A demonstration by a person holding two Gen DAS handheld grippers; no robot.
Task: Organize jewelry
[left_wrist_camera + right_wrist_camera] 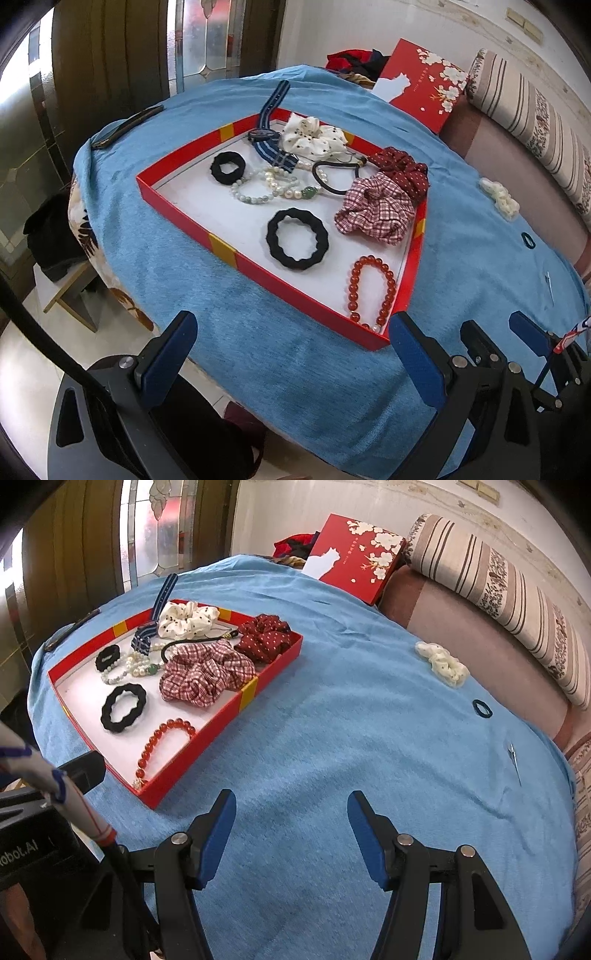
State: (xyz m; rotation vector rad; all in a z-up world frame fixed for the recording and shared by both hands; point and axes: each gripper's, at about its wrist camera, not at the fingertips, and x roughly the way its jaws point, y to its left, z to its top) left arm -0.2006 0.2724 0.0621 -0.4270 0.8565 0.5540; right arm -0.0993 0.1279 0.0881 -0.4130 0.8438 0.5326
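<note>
Gathering strays comes next, I judge: the red tray [207,734] at left is mostly filled, while both the left gripper [291,354] and right gripper [291,827] gape empty; approach the cream scrunchie [441,662] at upper right low, pinching its bulk.

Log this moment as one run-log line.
left gripper: open, empty | right gripper: open, empty | red cardboard tray: holds jewelry | cream ruffled scrunchie, small dark hair tie: outside on blue cloth

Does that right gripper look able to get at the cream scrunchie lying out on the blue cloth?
Probably yes. The right gripper is open and empty, and only bare blue cloth lies between it and the cream scrunchie; the red tray sits off to the side.
</note>
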